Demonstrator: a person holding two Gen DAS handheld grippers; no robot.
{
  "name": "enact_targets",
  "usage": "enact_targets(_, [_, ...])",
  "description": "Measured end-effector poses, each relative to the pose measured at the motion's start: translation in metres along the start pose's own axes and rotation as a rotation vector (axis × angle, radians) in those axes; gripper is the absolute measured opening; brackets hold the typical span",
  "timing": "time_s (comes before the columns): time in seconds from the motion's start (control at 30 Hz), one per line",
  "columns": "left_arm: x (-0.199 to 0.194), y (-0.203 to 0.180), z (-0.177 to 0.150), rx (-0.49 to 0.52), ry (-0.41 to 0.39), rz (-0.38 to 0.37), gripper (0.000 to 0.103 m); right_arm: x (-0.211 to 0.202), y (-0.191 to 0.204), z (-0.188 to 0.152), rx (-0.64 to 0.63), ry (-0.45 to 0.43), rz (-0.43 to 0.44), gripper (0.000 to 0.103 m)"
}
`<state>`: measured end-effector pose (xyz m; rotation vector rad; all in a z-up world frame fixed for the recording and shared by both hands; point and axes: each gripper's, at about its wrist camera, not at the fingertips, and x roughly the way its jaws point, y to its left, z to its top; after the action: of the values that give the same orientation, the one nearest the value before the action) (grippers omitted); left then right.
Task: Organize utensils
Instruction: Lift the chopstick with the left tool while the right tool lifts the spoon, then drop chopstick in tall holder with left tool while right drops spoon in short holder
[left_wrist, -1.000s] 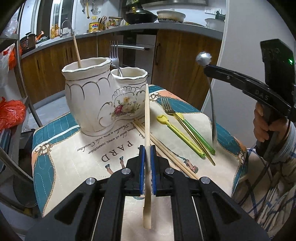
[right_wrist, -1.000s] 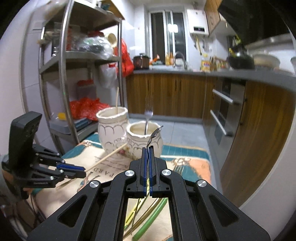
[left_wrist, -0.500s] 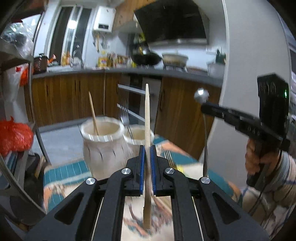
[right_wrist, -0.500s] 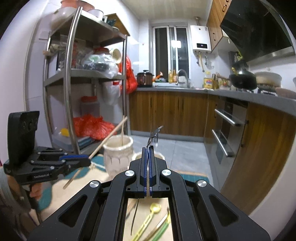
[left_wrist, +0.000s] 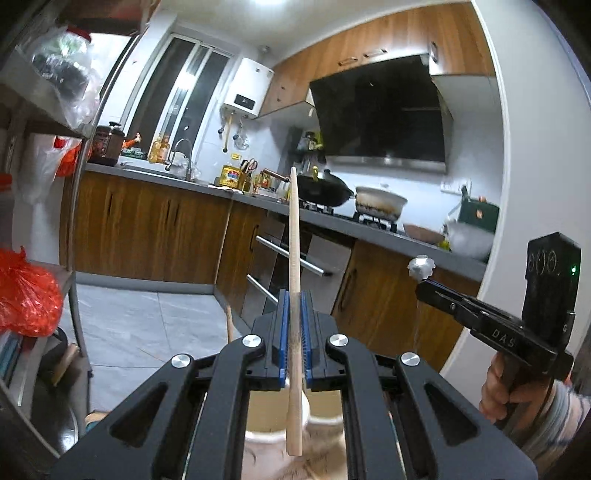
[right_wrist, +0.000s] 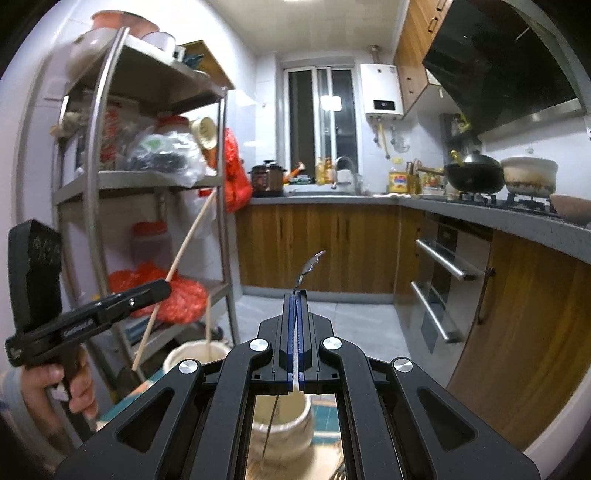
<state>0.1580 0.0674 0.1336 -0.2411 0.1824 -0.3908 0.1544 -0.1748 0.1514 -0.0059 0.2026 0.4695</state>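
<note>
In the left wrist view, the left gripper (left_wrist: 293, 325) is pinching a long wooden chopstick (left_wrist: 294, 280) between its blue pads, and the stick stands nearly straight up. Its lower end hangs just under the fingers, over the open mouth of a cream pot (left_wrist: 275, 417). I think the stick is about to be dropped in, so the next move is to go lower and then let go. The stick looks smooth, pale and thin. In the right wrist view, the right gripper (right_wrist: 295, 332) is pressed tight on a thin shiny metal utensil (right_wrist: 306, 267); I cannot tell if it is a spoon or a fork. Its handle points down, below the fingers, into a round cream holder (right_wrist: 282, 424) with a bumpy rim. Off to its left, another pale stick (right_wrist: 208, 325) already stands in the next cup.
</note>
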Motion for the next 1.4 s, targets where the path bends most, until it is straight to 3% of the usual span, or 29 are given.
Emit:
enact_targets(0.13, [0.017, 0.01, 0.0, -0.031, -0.008, 0.021, 0.006, 0.017, -0.005, 0.008, 0.021, -0.015, -0.025, 0.002])
enact_targets(0.3, [0.034, 0.006, -0.012, 0.012, -0.022, 0.079, 0.006, 0.037, -0.007, 0.004, 0.025, -0.032, -0.072, 0.002])
enact_targets(0.63, [0.039, -0.001, -0.045, 0.088, 0.012, 0.11, 0.006, 0.067, -0.018, -0.034, 0.094, 0.008, -0.081, 0.002])
enact_targets(0.97, [0.022, 0.005, -0.065, 0.108, 0.087, 0.143, 0.006, 0.07, -0.012, -0.06, 0.099, 0.076, -0.058, 0.002])
enact_targets(1.4, [0.02, -0.002, -0.066, 0.159, 0.124, 0.165, 0.008, 0.069, -0.014, -0.074, 0.119, 0.122, -0.077, 0.003])
